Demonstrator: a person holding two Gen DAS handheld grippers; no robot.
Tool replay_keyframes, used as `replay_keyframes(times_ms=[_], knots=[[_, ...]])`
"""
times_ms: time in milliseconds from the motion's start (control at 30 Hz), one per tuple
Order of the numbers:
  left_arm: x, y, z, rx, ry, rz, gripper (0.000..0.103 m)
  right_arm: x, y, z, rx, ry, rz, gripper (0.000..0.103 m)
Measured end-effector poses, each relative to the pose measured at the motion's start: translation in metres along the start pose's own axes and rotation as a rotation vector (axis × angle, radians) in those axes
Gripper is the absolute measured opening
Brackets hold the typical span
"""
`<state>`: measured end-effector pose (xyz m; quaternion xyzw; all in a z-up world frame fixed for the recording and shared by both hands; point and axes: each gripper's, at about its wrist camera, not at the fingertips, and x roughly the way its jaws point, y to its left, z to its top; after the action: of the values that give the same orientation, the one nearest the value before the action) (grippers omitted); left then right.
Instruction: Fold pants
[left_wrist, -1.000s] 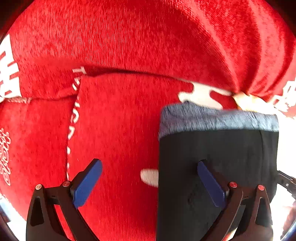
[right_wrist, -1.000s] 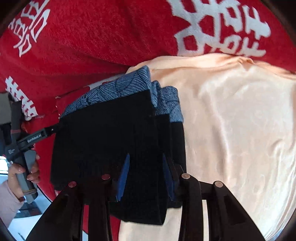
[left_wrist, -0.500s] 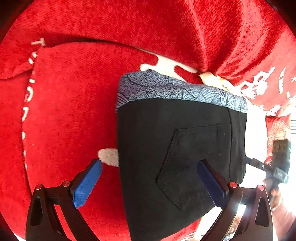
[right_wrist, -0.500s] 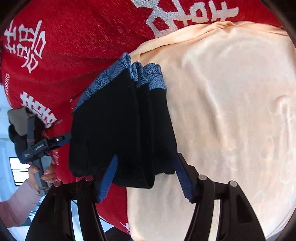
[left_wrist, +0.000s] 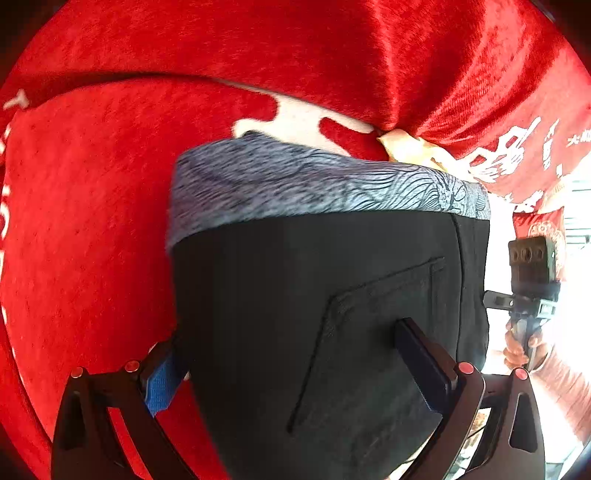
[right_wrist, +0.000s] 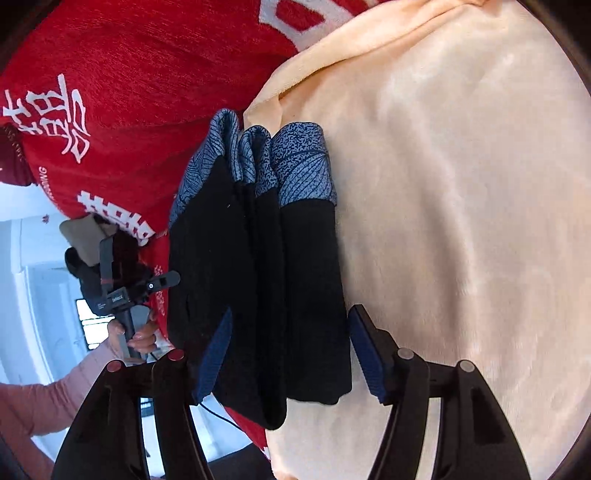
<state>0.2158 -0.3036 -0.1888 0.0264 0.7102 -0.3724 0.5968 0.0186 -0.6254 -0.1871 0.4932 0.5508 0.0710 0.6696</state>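
We cannot see the lower edge of the folded pants (right_wrist: 258, 295) (left_wrist: 314, 314). Our right gripper (right_wrist: 291, 354) stands apart around them; our left gripper (left_wrist: 291, 369) straddles them, contact unclear.

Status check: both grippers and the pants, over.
Left gripper open, straddling the folded black pants. Right gripper open, pants edge between its pads, not pinched. Peach blanket alongside, nothing blocking.

One pair of black pants (left_wrist: 314, 295), one red cloth (left_wrist: 92, 221) with white characters, one peach cloth (right_wrist: 461, 221), two grippers: left gripper (left_wrist: 291, 365), right gripper (right_wrist: 291, 350).
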Motion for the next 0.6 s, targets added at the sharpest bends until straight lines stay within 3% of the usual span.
replay_keyframes(times_ms=[267, 400, 500, 600], knots=[[0.007, -0.013, 0.002, 0.01, -0.042, 0.042, 0.102, 0.032, 0.008, 0.023, -0.007, 0.061, 0.044, 0.072], [-0.011, -0.023, -0.008, 0.061, -0.108, 0.056, 0.075, 0.028, 0.005, 0.019, 0.036, 0.047, 0.024, 0.068], [-0.027, -0.026, -0.013, 0.063, -0.133, 0.06, 0.061, 0.027, 0.013, 0.019, 0.053, 0.039, -0.001, 0.059], [-0.043, -0.027, -0.019, 0.048, -0.142, 0.041, 0.058, 0.02, 0.025, 0.014, 0.056, 0.017, -0.005, 0.049]])
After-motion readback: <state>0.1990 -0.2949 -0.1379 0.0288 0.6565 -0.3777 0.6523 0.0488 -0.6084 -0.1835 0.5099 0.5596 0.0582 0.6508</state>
